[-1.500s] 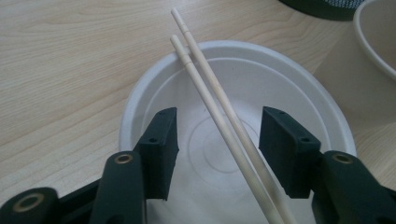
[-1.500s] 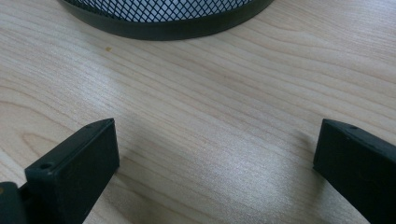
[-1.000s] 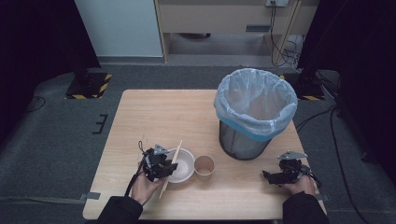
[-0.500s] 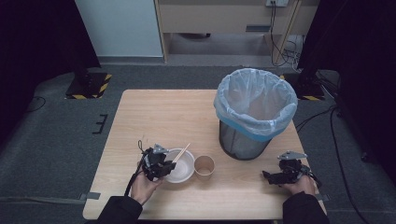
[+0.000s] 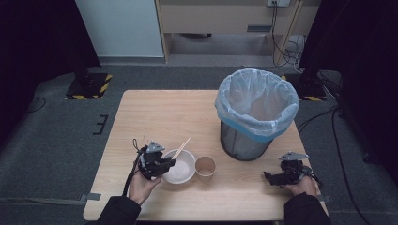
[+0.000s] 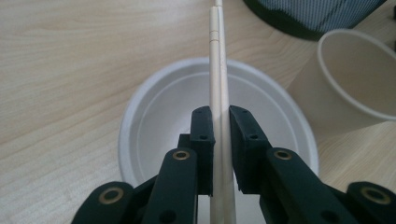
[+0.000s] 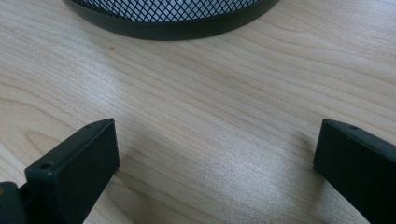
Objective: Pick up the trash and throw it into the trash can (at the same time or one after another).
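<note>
At the lower left of the high view the left gripper [image 5: 165,164] clamps a pair of chopsticks [image 6: 217,84] over the white bowl [image 5: 180,167], a paper cup [image 5: 205,168] just beside it, the mesh bin [image 5: 256,112] behind, while the right gripper [image 5: 272,177], jaws wide, rests near the table's [image 5: 159,112] lower right edge.

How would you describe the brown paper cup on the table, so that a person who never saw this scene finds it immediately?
Start at the large mesh bin with the pale blue liner on the wooden table. Just in front of it, towards the person, stand two small open containers side by side. The paper cup is the brown one nearer the bin; its neighbour is a wider white bowl.
</note>
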`<move>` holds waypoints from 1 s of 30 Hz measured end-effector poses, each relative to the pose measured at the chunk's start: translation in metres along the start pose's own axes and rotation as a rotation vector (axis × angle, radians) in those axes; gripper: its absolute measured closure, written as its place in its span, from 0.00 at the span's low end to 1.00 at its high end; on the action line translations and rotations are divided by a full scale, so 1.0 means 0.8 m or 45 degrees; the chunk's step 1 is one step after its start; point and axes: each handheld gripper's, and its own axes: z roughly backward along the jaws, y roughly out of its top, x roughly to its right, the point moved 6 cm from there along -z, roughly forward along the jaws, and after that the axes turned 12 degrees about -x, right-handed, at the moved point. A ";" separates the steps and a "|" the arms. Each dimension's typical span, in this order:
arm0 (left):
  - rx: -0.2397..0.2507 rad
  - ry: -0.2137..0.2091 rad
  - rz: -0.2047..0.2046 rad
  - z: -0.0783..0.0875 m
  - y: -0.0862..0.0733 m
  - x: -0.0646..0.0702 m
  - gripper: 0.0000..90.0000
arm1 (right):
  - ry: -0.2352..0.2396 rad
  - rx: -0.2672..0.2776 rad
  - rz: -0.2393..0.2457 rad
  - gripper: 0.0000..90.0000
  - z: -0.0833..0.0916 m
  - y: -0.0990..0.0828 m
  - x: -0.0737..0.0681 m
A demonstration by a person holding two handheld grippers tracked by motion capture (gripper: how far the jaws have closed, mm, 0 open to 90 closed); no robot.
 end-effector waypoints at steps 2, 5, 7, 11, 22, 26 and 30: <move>0.025 0.000 -0.004 0.006 0.003 0.000 0.89 | 0.000 0.000 0.000 0.00 0.000 0.000 0.000; 0.071 -0.013 -0.001 0.017 0.006 0.001 0.89 | 0.000 -0.003 0.000 0.00 0.000 0.000 0.000; 0.101 -0.019 0.002 0.024 0.008 0.001 0.89 | 0.000 -0.004 -0.001 0.00 0.000 0.000 0.000; 0.137 -0.027 0.009 0.032 0.010 0.001 0.89 | 0.002 0.003 0.000 0.00 0.000 0.000 0.000; 0.271 -0.042 -0.031 0.069 0.026 0.013 0.89 | 0.005 0.005 0.003 0.00 0.000 0.001 -0.001; 0.322 -0.055 -0.045 0.084 0.031 0.020 0.88 | 0.003 0.013 -0.002 0.00 -0.001 0.001 -0.001; 0.344 -0.060 -0.061 0.093 0.036 0.027 0.88 | 0.003 0.018 0.000 0.00 -0.001 0.000 -0.001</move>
